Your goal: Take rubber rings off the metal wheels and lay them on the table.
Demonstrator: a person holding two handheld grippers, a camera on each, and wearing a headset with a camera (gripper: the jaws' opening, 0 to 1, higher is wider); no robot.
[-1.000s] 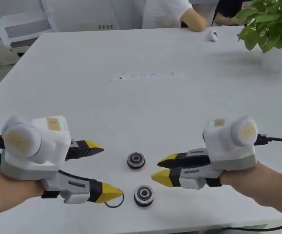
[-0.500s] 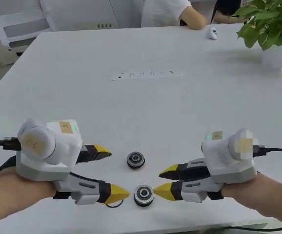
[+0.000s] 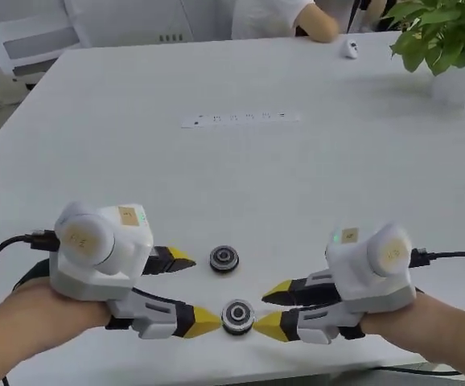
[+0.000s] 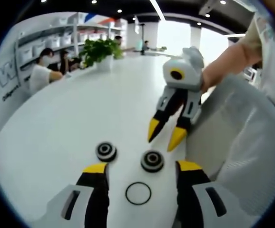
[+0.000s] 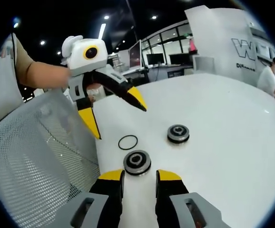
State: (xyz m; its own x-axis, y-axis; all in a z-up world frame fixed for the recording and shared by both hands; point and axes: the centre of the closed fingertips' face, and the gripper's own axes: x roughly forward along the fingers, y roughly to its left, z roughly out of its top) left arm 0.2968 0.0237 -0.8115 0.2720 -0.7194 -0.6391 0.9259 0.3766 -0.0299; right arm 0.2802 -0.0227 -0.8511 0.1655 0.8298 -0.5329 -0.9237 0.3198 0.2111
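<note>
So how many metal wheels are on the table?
2. The near wheel lies between the left gripper and right gripper; the far wheel sits just beyond it.

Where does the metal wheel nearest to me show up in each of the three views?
Head view: near wheel at bottom centre, between the tips of the left gripper and right gripper.
Left gripper view: near wheel at lower centre, just past the loose rubber ring.
Right gripper view: near wheel at lower centre, just ahead of that view's own jaws.
Shared landmark: the other wheel, beside it in all three.
</note>
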